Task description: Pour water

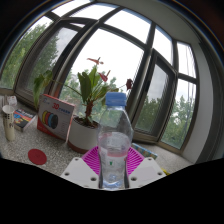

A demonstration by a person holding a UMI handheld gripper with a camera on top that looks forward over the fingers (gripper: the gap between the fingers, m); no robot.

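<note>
A speckled stone sill carries a white flowerpot. Left of the pot stands a colourful box; a red disc lies in front.

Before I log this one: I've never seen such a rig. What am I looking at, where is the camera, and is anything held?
No robot arm here: a person carries a hand-held two-finger gripper, and the camera rides on it, looking forward along the fingers. The pink patches are pads on the fingers' inner faces. A clear water bottle with a blue cap stands upright between the fingers, which look closed on it. Beyond, on a counter below bay windows, sit a potted plant, a colourful box and a red disc.
</note>
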